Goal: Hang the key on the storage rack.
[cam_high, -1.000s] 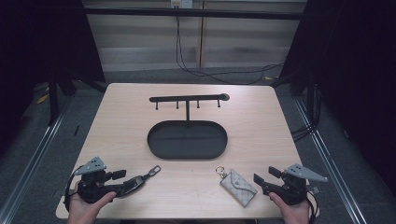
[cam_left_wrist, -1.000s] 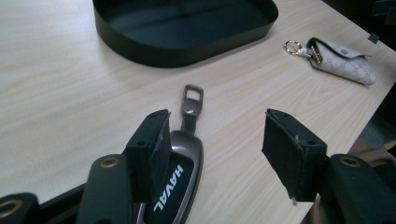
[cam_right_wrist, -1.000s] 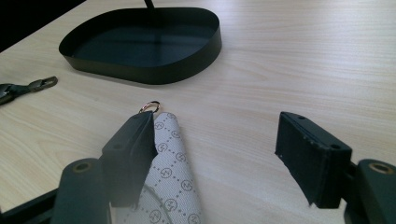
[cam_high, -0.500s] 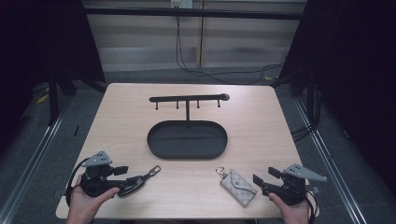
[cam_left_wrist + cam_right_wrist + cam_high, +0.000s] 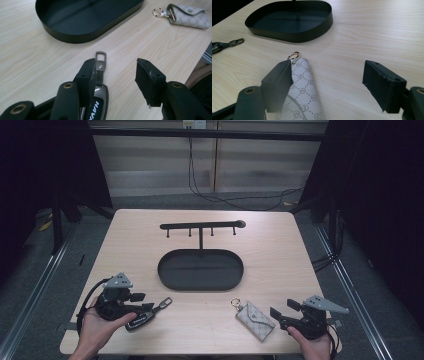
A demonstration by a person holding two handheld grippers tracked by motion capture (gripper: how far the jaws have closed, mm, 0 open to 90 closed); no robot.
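While your left claw (image 5: pixel 150 309) closes in, jaws apart, black-silver car key fob (image 5: pixel 98 82) lies flat on worktop (image 5: pixel 280 255), touching left jaw. Monogram key pouch (image 5: pixel 255 320) with gold ring near right claw (image 5: pixel 276 316), jaws spreading. Black oval tray (image 5: pixel 200 269): nothing inside. Both hands low, claws level, pointing inward.

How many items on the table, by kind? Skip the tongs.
Car key fob: 1
Patterned key pouch: 1
Black oval tray: 1
Hook rack, standing at the tray's far edge: 1
Total: 4
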